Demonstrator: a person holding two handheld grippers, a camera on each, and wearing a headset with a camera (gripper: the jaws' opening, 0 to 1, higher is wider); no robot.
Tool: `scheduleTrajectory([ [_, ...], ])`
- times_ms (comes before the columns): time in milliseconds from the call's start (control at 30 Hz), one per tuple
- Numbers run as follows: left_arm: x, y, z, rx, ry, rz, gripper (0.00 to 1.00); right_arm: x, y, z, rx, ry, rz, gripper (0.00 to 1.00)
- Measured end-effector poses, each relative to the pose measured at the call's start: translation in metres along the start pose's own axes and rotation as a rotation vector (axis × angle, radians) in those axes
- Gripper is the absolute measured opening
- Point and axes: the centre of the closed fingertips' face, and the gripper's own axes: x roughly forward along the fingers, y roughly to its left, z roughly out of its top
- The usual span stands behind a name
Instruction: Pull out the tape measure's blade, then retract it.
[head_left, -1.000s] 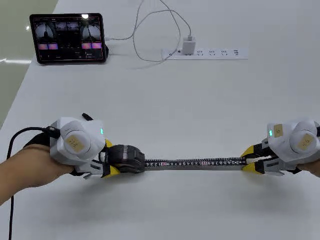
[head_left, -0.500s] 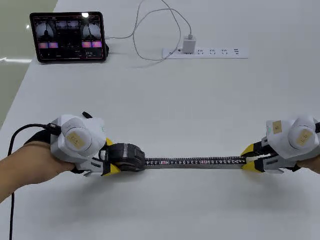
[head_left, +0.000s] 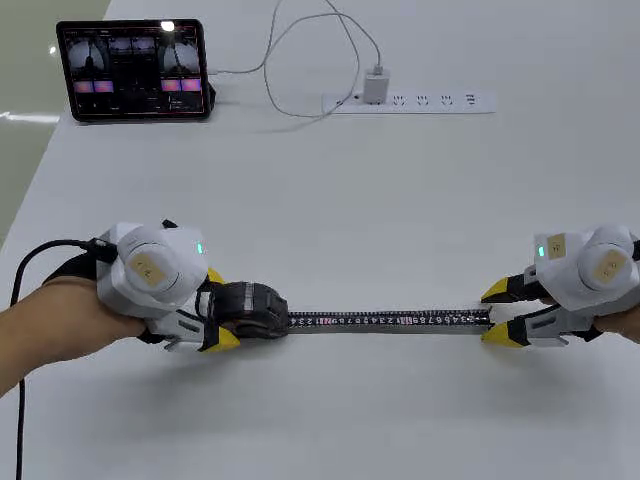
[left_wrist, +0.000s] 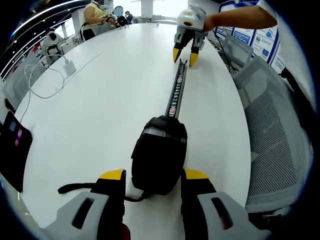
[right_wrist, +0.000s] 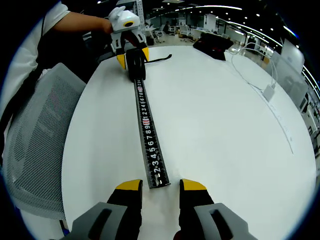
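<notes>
A black tape measure case (head_left: 250, 309) lies on the white table (head_left: 380, 200), and my left gripper (head_left: 222, 310) is shut on it, its yellow-tipped fingers on either side. The left gripper view shows the case (left_wrist: 160, 155) between the fingers of that gripper (left_wrist: 155, 175). The blade (head_left: 390, 320) runs out to the right, flat on the table. Its hook end lies between the spread fingers of my right gripper (head_left: 496, 312), which is open. In the right gripper view the blade (right_wrist: 147, 125) ends just in front of that gripper (right_wrist: 161, 185), with a gap on both sides.
A tablet (head_left: 133, 68) stands at the back left. A white power strip (head_left: 420, 102) with a charger (head_left: 376, 88) and white cable lies at the back. A black cord (head_left: 40, 250) trails from the left gripper. A mesh chair (left_wrist: 270, 125) stands by the near table edge.
My right gripper has gone from shut on the blade's end to open, and the blade now rests on the table. The left gripper keeps its hold on the case.
</notes>
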Motion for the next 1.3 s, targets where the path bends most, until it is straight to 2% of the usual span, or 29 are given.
scheduleTrajectory([
  [233,-0.001,0.000,0.002,-0.003,-0.008,0.005,0.40,-0.001,0.003,0.001,0.006,-0.002,-0.001,0.26],
  [300,-0.003,0.000,0.003,-0.008,-0.011,0.006,0.40,-0.003,0.003,0.003,0.017,-0.014,-0.007,0.27],
  [467,-0.007,-0.001,0.003,-0.060,-0.050,0.013,0.44,-0.007,0.004,0.007,0.077,-0.069,-0.027,0.30],
  [667,-0.016,0.000,0.002,-0.117,-0.097,0.056,0.47,-0.011,0.004,0.012,0.128,-0.121,-0.077,0.35],
  [867,-0.024,0.000,-0.003,-0.186,-0.119,0.093,0.50,-0.017,0.005,0.016,0.156,-0.153,-0.128,0.38],
  [1100,-0.033,-0.004,-0.004,-0.243,-0.164,0.134,0.51,-0.026,0.011,0.019,0.197,-0.183,-0.169,0.43],
  [1233,-0.038,-0.007,-0.007,-0.278,-0.181,0.147,0.54,-0.033,0.011,0.020,0.220,-0.207,-0.204,0.44],
  [1300,-0.040,-0.008,-0.009,-0.277,-0.183,0.162,0.55,-0.034,0.012,0.021,0.221,-0.211,-0.211,0.45],
])
